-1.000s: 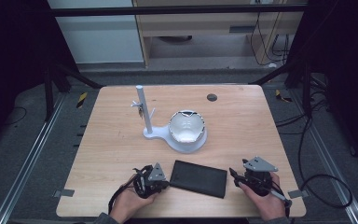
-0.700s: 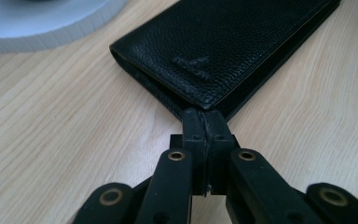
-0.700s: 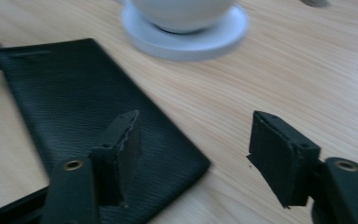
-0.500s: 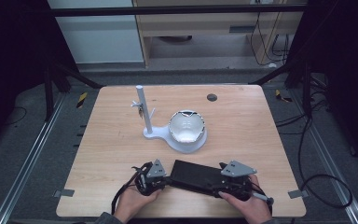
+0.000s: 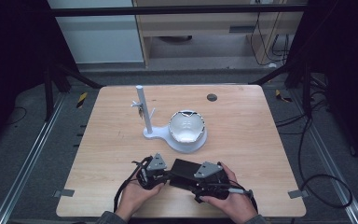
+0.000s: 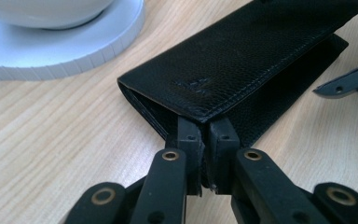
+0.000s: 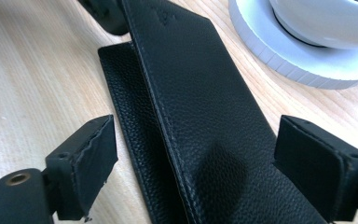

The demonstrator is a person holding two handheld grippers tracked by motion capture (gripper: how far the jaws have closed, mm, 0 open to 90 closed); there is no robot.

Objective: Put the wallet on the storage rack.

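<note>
A black leather wallet point(image 5: 182, 169) lies flat near the table's front edge. My left gripper point(image 5: 167, 175) is at its left end, shut on the corner of the top flap point(image 6: 242, 60), as the left gripper view shows with my left gripper point(image 6: 204, 128) pinching that edge. My right gripper point(image 5: 193, 181) reaches over the wallet's right end. In the right gripper view its jaws stand wide on either side of the wallet point(image 7: 191, 84) without touching it; my right gripper point(image 7: 198, 140) has just been opening, with the wallet between the pads.
A white stand point(image 5: 156, 134) with an upright post point(image 5: 141, 106) and a white bowl point(image 5: 186, 125) sits mid-table, just beyond the wallet. Its base point(image 6: 51, 56) lies close to the wallet's far edge. A dark round hole point(image 5: 211, 97) marks the table's back.
My right hand has moved left from beside the wallet to over its right end, and its jaws have spread wider. The left hand and wallet have stayed put.
</note>
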